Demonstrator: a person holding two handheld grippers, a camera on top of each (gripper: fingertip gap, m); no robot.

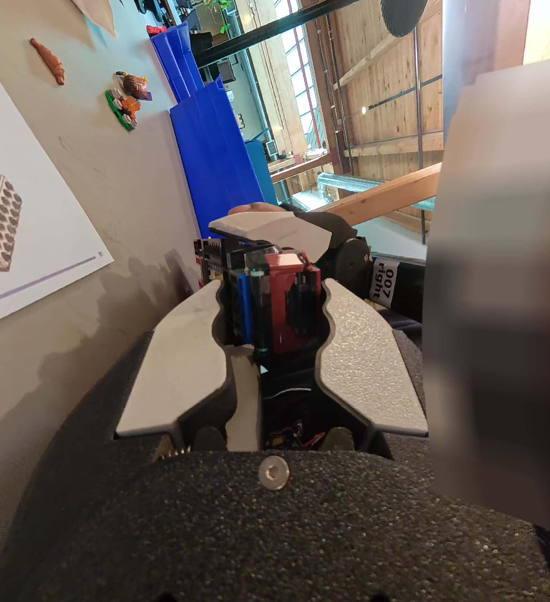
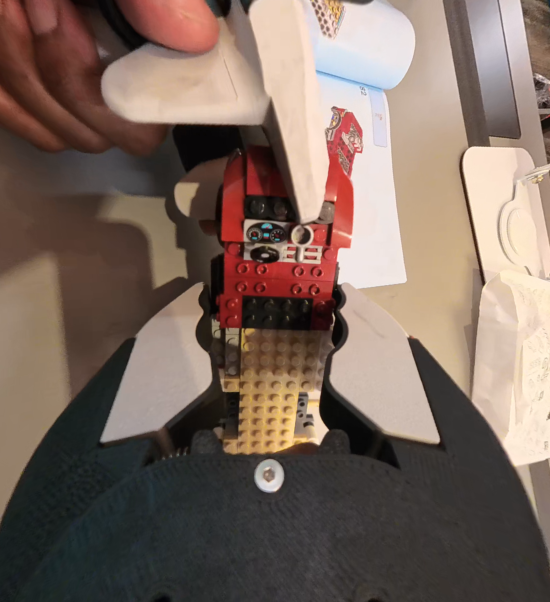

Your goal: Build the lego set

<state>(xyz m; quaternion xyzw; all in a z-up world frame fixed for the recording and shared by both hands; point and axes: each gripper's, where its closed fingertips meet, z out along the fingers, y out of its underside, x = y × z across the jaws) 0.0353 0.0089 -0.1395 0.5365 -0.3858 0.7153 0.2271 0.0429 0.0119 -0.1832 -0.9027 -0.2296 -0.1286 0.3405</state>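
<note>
- Right gripper (image 2: 272, 304) has its jaws clenched on a brick-built vehicle model (image 2: 278, 280). Both grey pads press the sides of the red/black section, and the tan studded plate (image 2: 272, 384) runs back between the fingers toward the cam.
- Model's got a little dashboard tile w/ gauges (image 2: 265, 235), a black steering wheel (image 2: 264, 254) and a grey grille piece just beside it.
- Left gripper (image 1: 272, 309) is on the same model from the nose end. In its own view the red + blue bricks fill the space between its jaws, pads look tight on both sides, so it's grasping the model too.
- From the right cam, one left-gripper finger (image 2: 295, 130) comes down over the red hood w/ its tip near the dashboard, and a hand (image 2: 55, 65) is behind it at the top left.
- Model is held up off the surface, not resting on it, approx over the instruction booklet (image 2: 381, 202), which lies open toward the surface's far side.
- Other stuff: crumpled white paper bag (image 2: 521, 358) near the right edge, a white stand base (image 2: 482, 195) just past it.
- Left cam also shows blue bins (image 1: 208, 163) at the surface's edge, a small green-plate brick build (image 1: 127, 101) and a brown piece (image 1: 47, 60) lying apart.
</note>
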